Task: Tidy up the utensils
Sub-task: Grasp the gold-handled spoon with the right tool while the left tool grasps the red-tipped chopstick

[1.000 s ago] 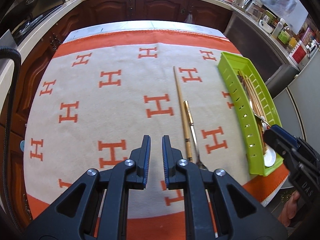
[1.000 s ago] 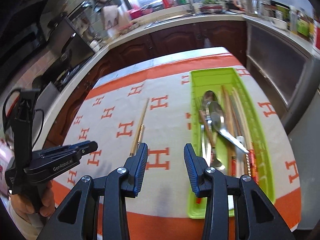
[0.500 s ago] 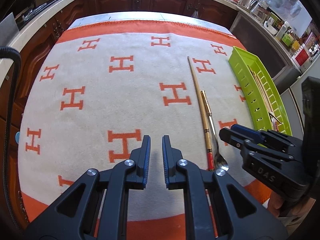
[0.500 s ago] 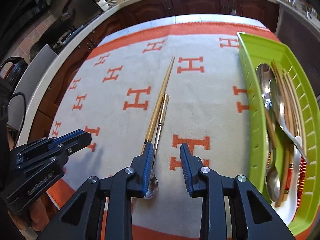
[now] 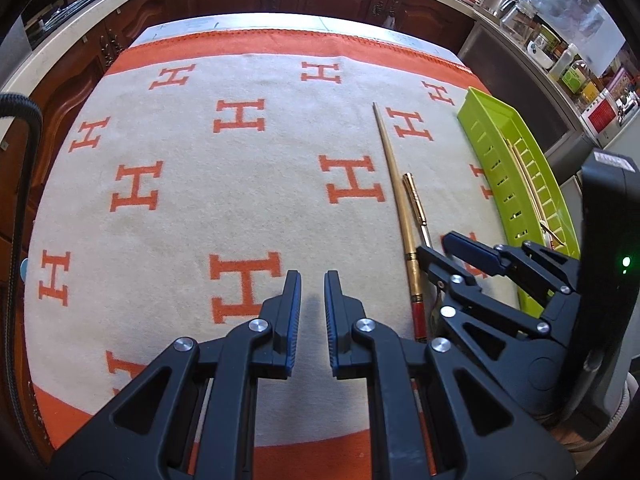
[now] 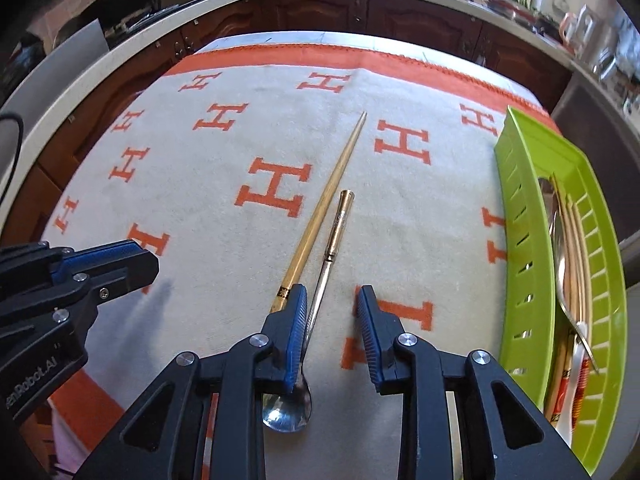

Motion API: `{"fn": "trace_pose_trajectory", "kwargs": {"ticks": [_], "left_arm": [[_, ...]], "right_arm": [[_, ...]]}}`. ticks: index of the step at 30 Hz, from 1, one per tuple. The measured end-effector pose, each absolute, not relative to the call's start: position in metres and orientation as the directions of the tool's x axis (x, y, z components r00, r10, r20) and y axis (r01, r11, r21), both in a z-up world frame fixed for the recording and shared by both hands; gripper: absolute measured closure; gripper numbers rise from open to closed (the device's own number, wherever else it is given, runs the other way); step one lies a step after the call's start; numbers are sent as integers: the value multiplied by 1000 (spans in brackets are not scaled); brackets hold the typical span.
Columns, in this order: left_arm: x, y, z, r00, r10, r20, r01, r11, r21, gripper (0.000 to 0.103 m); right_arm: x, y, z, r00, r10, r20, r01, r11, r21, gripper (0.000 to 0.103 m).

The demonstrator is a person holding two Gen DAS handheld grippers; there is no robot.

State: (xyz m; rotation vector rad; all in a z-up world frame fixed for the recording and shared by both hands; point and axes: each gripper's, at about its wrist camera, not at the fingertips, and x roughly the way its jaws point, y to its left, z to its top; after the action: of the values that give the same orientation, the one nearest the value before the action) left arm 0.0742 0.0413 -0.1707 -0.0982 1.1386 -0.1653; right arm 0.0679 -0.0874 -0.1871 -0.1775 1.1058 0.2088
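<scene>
A wooden chopstick point(image 6: 332, 184) with a red end and a metal spoon point(image 6: 287, 408) with a gold handle lie side by side on the orange-and-cream H-patterned cloth point(image 6: 224, 264). My right gripper point(image 6: 331, 292) hangs low over them. The spoon's thin neck lies between its fingers, close against the left pad point(image 6: 297, 320), while the right pad stands apart from it. In the left wrist view the chopstick point(image 5: 394, 184) and spoon handle point(image 5: 414, 200) lie right of my left gripper point(image 5: 313, 280), which is shut on nothing above the cloth. The right gripper point(image 5: 440, 248) shows there from the side.
A green slotted tray point(image 6: 520, 216) at the cloth's right edge holds several spoons and chopsticks point(image 6: 568, 248). The left gripper point(image 6: 140, 258) reaches in from the left of the right wrist view. Dark wooden cabinets and a cluttered counter ring the table.
My right gripper has swung left from in front of the tray and come down over the spoon and chopstick, its jaws narrowing. The left gripper has sunk a little toward the cloth.
</scene>
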Motion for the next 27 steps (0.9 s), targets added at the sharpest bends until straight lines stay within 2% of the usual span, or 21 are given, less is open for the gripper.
{"fn": "trace_pose_trajectory", "kwargs": {"ticks": [2, 4, 5, 9, 11, 13, 22, 27], "left_arm": [[75, 38, -170, 408, -189, -893, 92, 982, -166, 94], [74, 35, -169, 409, -206, -889, 103, 978, -179, 94], [75, 33, -168, 407, -220, -887, 109, 975, -192, 94], [79, 21, -170, 376, -266, -888, 143, 963, -228, 90], [83, 14, -171, 351, -312, -883, 158, 949, -273, 75], [87, 6, -173, 334, -340, -879, 168, 939, -299, 68], [112, -21, -186, 318, -290, -903, 166, 954, -248, 68], [117, -37, -192, 338, -213, -917, 179, 971, -159, 68]], "right_arm": [[68, -89, -187, 437, 79, -896, -247, 968, -36, 84], [70, -95, -187, 438, 70, -896, -224, 974, -33, 98], [71, -100, -187, 434, 77, -898, -211, 977, -18, 99], [72, -126, -184, 403, 148, -903, -141, 985, 98, 99], [70, -139, -184, 396, 172, -902, -113, 984, 138, 99], [67, -148, -182, 392, 195, -899, -92, 981, 173, 99], [40, -175, -158, 436, 251, -864, -74, 967, 244, 99], [31, -183, -150, 451, 264, -853, -68, 963, 262, 99]]}}
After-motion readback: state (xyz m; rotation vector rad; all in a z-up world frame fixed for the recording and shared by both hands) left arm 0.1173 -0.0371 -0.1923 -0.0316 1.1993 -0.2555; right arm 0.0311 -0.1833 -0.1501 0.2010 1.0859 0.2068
